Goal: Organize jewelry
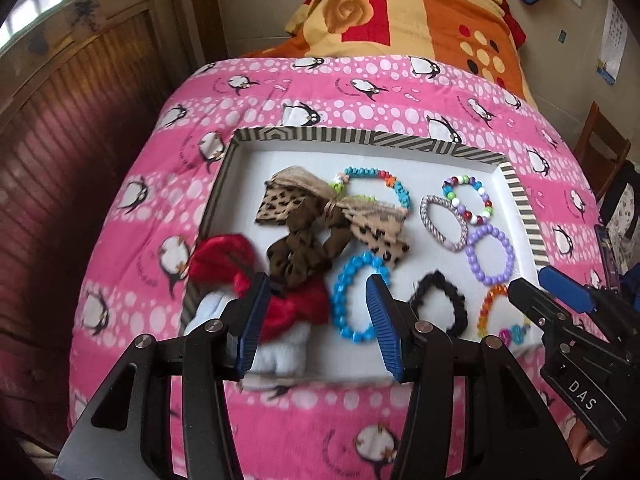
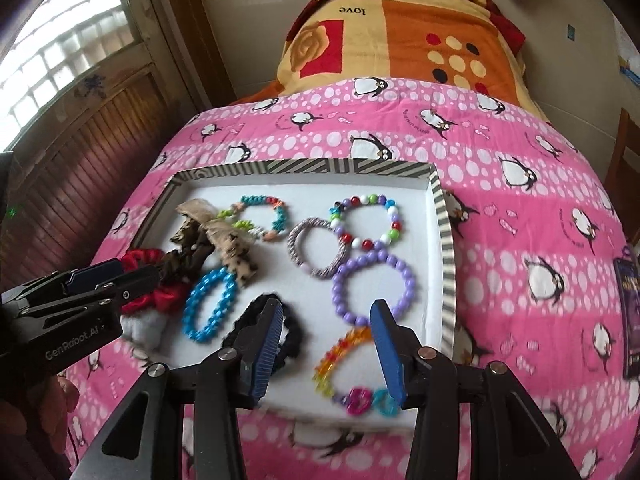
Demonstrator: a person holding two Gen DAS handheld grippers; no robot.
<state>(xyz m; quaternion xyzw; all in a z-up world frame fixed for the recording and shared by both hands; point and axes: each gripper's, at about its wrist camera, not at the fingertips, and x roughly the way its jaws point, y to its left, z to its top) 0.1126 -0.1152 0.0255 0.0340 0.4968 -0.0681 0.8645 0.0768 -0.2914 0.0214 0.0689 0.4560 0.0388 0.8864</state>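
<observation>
A white tray with a striped rim point(image 1: 360, 136) point(image 2: 446, 240) lies on the bed and holds several bracelets and hair ties. My left gripper point(image 1: 318, 288) is open over the red scrunchie point(image 1: 296, 312) and blue bead bracelet point(image 1: 352, 300). It also shows in the right wrist view point(image 2: 120, 274). My right gripper point(image 2: 326, 312) is open above the rainbow bead bracelet point(image 2: 344, 350), between the black scrunchie point(image 2: 290, 330) and purple bead bracelet point(image 2: 374, 288). It also shows in the left wrist view point(image 1: 536, 280). Both grippers hold nothing.
In the tray also lie leopard bows point(image 1: 320, 216), a white scrunchie point(image 1: 280, 350), a grey hair tie point(image 1: 444, 222) and multicolour bead bracelets point(image 1: 468, 200). A pink penguin blanket point(image 1: 304, 432) covers the bed. An orange quilt point(image 2: 400, 40) lies behind. A wooden wall point(image 1: 60, 140) is left.
</observation>
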